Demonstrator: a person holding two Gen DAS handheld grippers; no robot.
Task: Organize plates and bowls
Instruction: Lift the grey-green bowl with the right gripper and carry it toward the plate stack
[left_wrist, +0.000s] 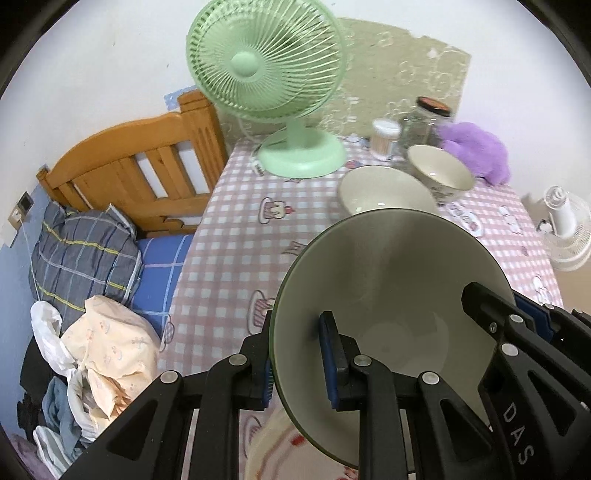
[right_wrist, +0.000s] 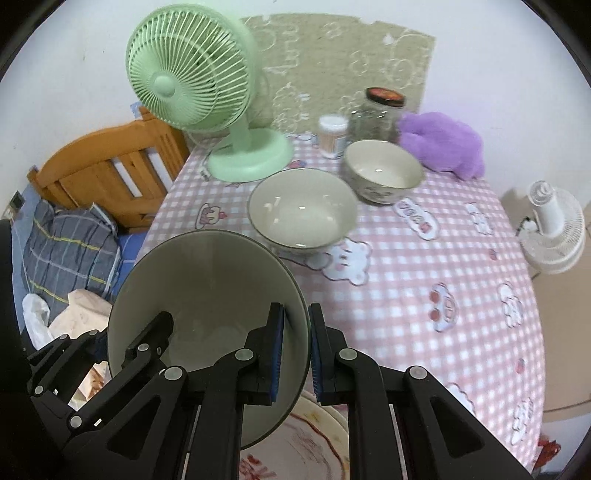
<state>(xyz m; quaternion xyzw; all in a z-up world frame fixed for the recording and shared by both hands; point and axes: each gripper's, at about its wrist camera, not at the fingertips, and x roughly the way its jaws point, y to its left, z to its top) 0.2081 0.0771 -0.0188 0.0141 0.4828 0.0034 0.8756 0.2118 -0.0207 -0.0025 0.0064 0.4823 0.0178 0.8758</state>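
A large grey-green bowl (left_wrist: 391, 266) (right_wrist: 207, 280) hangs tilted above the pink-checked table (right_wrist: 424, 280), held by opposite rims. My left gripper (left_wrist: 295, 332) is shut on its left rim. My right gripper (right_wrist: 295, 312) is shut on its right rim and also shows in the left wrist view (left_wrist: 502, 301). The left gripper (right_wrist: 127, 328) appears at the far rim in the right wrist view. A medium cream bowl (left_wrist: 384, 192) (right_wrist: 303, 210) and a smaller patterned bowl (left_wrist: 439, 173) (right_wrist: 384, 170) stand beyond. A red-patterned plate (right_wrist: 314, 443) (left_wrist: 266, 450) lies under the held bowl, mostly hidden.
A green desk fan (left_wrist: 266, 66) (right_wrist: 188, 74) stands at the table's back left. A glass jar (right_wrist: 376, 114), a cotton-swab tub (right_wrist: 332, 134) and a purple plush (right_wrist: 443, 147) line the back. A bed with a wooden headboard (left_wrist: 129, 166) lies left; a white fan (right_wrist: 554, 229) sits right.
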